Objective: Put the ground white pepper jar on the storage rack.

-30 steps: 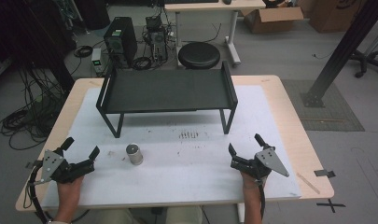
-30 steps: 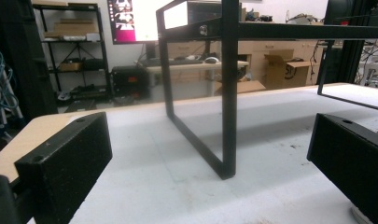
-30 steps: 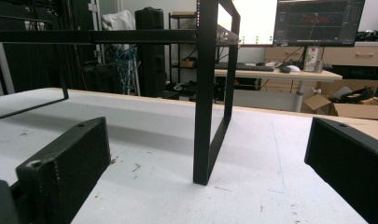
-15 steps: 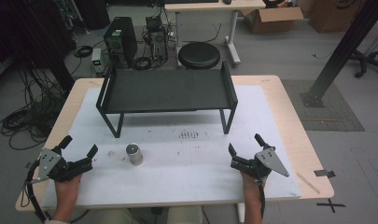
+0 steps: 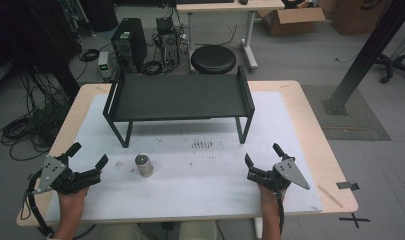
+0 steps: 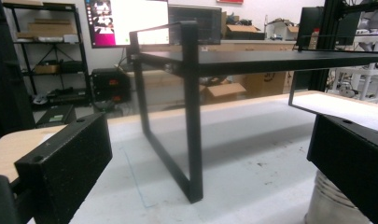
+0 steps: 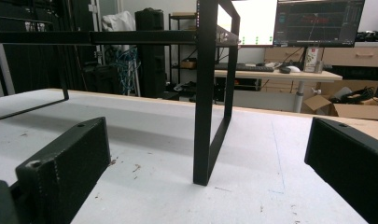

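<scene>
The small metal can (image 5: 144,165) is standing upright on the white mat of the worktop (image 5: 200,192), in front of the black shelf rack (image 5: 179,96) and toward its left front leg, well clear of the rack's frame. Nothing is touching the can; it is sitting free, with a few dark crumbs and scuffs lying on the mat around it. In the left gripper view its ribbed silver wall (image 6: 333,205) is peeking out at the lower right, partly behind the right jaw, so the can is lying just off the line of the jaws, not between them.

The left claw (image 5: 87,155) is resting low at the left edge of the mat, near the can but apart from it, its jaws spread wide and grasping nothing. The right claw (image 5: 262,153) is sitting near the right front of the mat, well apart from the can, jaws likewise spread and empty, looking toward the rack's right front leg (image 7: 203,93).

As a judgement, the work is standing at its very beginning: no grasp is made, the can is not lifted, and the rack's top tray is lying bare. What is left appears to be everything: bringing the left claw around the can, closing on it, and carrying it wherever it belongs, probably the rack.
</scene>
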`<state>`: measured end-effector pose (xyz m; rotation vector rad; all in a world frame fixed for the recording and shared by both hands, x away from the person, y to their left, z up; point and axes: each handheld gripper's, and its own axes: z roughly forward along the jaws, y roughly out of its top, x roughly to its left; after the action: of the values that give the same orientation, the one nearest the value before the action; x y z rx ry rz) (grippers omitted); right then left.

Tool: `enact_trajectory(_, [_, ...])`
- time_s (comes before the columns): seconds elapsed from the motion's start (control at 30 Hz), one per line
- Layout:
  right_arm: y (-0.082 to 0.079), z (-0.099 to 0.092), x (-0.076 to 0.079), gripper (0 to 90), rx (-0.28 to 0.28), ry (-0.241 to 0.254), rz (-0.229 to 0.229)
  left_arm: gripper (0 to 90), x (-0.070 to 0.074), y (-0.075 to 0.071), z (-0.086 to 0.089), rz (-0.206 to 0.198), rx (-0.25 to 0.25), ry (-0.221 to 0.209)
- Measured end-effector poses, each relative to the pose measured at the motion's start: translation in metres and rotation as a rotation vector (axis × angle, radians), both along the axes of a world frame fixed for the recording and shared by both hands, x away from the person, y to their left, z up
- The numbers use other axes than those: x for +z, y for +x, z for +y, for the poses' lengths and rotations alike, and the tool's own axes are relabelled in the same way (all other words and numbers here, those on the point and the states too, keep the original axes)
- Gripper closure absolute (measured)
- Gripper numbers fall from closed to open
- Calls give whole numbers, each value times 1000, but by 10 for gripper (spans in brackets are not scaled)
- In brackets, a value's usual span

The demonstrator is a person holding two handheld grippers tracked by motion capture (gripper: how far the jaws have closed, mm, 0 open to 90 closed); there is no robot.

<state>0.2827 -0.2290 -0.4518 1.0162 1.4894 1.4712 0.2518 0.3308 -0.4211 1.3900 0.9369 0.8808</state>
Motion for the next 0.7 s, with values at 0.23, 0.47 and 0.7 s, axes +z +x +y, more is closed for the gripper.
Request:
enact_trajectory(0.23, [0,0,0,0,1,0,2,2,4,-2,-8,3,-25,10])
enact_trajectory(0.47, [0,0,0,0,1,0,1,3,5,-4,-17,6,-50,19])
enact_trajectory(0.7, [0,0,0,0,0,-1,2,3,6,-6,-26,11,-77,28])
